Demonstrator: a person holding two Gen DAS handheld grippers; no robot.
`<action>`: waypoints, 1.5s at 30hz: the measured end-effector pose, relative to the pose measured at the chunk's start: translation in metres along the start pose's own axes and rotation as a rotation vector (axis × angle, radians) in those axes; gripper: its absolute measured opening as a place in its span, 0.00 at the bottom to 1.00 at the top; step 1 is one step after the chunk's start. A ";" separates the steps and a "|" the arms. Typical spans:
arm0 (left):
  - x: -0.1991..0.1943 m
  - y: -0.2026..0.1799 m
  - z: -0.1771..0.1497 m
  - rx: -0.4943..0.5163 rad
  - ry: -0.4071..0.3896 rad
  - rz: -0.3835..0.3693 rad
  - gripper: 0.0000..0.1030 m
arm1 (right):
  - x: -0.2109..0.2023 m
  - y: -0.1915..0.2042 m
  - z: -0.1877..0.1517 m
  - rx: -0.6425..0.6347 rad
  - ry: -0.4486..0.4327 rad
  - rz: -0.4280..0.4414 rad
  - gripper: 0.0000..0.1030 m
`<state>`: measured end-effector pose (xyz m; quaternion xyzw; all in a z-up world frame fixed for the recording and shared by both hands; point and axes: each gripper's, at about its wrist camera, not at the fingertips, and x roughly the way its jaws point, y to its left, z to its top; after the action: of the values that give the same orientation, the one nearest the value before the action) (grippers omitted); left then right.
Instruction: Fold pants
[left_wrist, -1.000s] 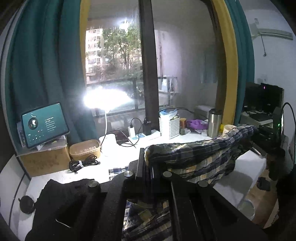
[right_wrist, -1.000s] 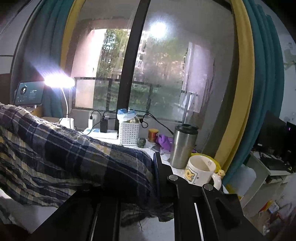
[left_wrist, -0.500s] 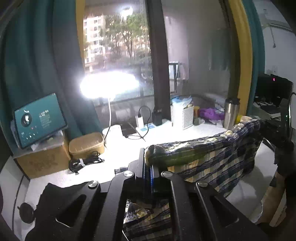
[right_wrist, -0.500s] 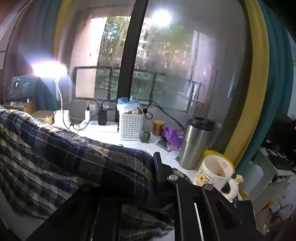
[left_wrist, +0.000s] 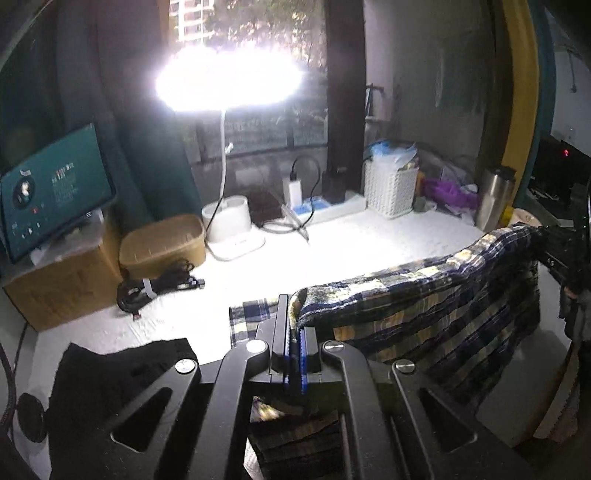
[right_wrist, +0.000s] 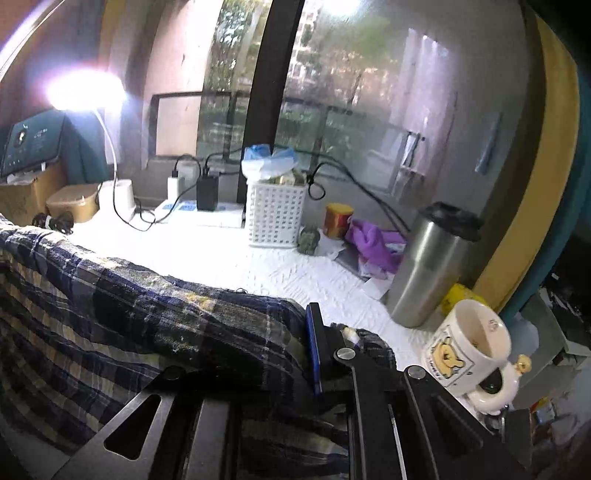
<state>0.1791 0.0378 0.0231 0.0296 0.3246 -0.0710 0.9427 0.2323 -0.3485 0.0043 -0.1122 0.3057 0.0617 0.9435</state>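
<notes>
The blue, yellow and white plaid pants (left_wrist: 424, 306) hang stretched between my two grippers above the white table (left_wrist: 369, 243). In the left wrist view my left gripper (left_wrist: 290, 308) is shut on one end of the raised fabric edge, and the cloth droops below it. My right gripper (left_wrist: 565, 254) shows at the far right, holding the other end. In the right wrist view the right gripper (right_wrist: 302, 321) is shut on the pants (right_wrist: 129, 306). Its blue pad (right_wrist: 314, 347) presses the cloth, and the other finger is hidden under the fabric.
A bright desk lamp (left_wrist: 229, 81), tablet (left_wrist: 55, 188) on a cardboard box, wooden box (left_wrist: 162, 240), cable bundle (left_wrist: 155, 288) and black garment (left_wrist: 122, 373) lie left. A white basket (right_wrist: 275, 214), steel tumbler (right_wrist: 428, 262) and bear mug (right_wrist: 469, 347) stand right.
Both grippers have moved forward and down toward the table, carrying the stretched pants with them. The views tilt lower, and the lamp, basket and mug loom closer.
</notes>
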 end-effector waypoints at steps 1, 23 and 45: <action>0.004 0.003 0.000 -0.004 0.008 -0.001 0.03 | 0.005 0.002 0.001 -0.005 0.010 0.001 0.13; 0.106 0.053 -0.006 -0.084 0.182 0.022 0.16 | 0.098 0.022 0.008 -0.033 0.197 0.019 0.13; 0.117 0.083 -0.012 -0.142 0.214 0.008 0.26 | 0.127 0.017 0.023 -0.054 0.282 -0.045 0.86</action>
<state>0.2759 0.1078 -0.0578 -0.0287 0.4274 -0.0405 0.9027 0.3444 -0.3197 -0.0553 -0.1518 0.4310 0.0324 0.8889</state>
